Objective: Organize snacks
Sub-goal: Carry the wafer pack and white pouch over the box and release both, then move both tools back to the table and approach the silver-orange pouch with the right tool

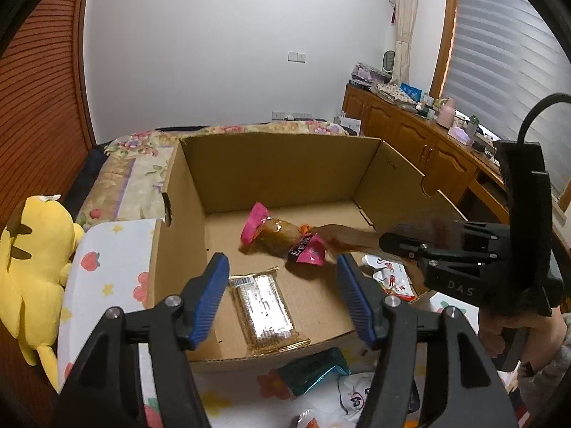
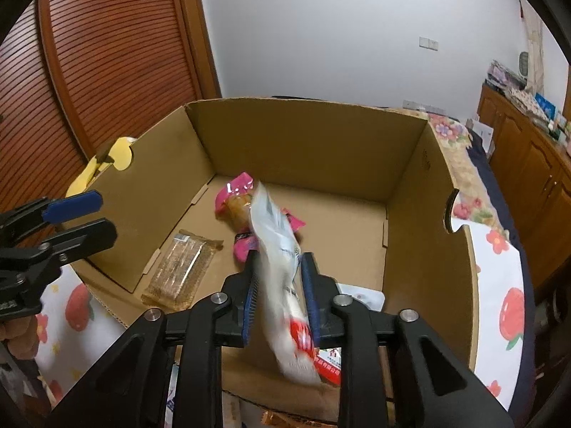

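Between the right gripper's (image 2: 280, 294) closed fingers: white snack packet (image 2: 282, 271) (blurred); left gripper (image 1: 282, 292) gapes empty.

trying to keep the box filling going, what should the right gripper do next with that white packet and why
Probably open and let go. The right gripper is shut on the white packet, which already hangs over the floor of the cardboard box, with bare cardboard to the right of the pink-wrapped snack. The left gripper is open and holds nothing.

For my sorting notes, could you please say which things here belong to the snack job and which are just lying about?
Job: cardboard box; pink-ended snack; clear bar pack; white packet in right gripper; teal packet; left gripper.
Lying about: yellow plush toy; wooden cabinets.
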`<state>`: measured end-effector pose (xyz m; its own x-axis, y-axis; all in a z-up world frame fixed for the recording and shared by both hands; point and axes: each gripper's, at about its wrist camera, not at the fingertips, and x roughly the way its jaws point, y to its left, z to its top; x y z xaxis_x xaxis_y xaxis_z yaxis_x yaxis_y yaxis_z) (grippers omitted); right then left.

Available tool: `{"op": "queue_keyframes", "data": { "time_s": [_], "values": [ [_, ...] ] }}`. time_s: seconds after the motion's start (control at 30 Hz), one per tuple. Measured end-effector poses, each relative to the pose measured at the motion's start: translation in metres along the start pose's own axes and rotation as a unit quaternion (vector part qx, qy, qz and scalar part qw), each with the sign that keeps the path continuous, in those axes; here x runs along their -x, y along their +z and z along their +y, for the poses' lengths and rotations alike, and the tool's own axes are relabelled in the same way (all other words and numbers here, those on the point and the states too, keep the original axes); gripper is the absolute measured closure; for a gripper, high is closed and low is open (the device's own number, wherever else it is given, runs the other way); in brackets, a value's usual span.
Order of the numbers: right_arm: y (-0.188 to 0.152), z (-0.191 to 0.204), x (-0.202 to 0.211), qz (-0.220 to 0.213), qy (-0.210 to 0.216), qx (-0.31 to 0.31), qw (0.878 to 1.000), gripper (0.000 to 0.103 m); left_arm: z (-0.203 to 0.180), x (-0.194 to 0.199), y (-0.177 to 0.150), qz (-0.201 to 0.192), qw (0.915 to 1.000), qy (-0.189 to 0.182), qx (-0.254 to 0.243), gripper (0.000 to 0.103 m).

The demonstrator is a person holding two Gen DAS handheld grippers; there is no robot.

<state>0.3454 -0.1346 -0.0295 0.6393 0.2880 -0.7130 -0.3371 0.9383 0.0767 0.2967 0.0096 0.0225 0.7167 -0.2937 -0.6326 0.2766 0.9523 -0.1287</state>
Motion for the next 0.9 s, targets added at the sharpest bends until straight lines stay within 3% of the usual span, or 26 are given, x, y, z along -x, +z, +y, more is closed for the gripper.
{"op": "queue_keyframes", "data": {
  "time_s": [0.13, 0.17, 0.23, 0.57, 0.77, 0.9],
  "values": [
    [-0.001, -0.001, 0.005, -0.010, -0.006, 0.001, 1.000, 0.068, -0.004, 0.005, -0.001, -0.012, 0.9997, 0.019, -0.013, 0.030],
    [-0.002, 0.000, 0.009, -0.016, -0.003, 0.002, 1.000, 0.061, -0.006, 0.009, -0.001, -0.021, 0.9995, 0.019, -0.014, 0.025],
    [-0.004, 0.002, 0.017, -0.028, 0.005, 0.007, 1.000, 0.055, -0.007, 0.015, -0.004, -0.031, 0.9993, 0.014, -0.014, 0.025],
    [-0.034, 0.010, 0.109, -0.111, 0.022, 0.033, 0.993, 0.054, -0.022, 0.058, -0.026, -0.070, 0.9971, -0.005, -0.029, 0.019],
    [-0.078, 0.004, 0.130, -0.100, 0.016, 0.037, 0.994, 0.053, -0.030, 0.076, -0.051, -0.084, 0.9957, -0.003, -0.039, 0.018],
    [-0.118, -0.006, 0.125, -0.070, 0.004, 0.023, 0.997, 0.052, -0.031, 0.080, -0.072, -0.081, 0.9961, 0.000, -0.035, 0.017]
  ]
}}
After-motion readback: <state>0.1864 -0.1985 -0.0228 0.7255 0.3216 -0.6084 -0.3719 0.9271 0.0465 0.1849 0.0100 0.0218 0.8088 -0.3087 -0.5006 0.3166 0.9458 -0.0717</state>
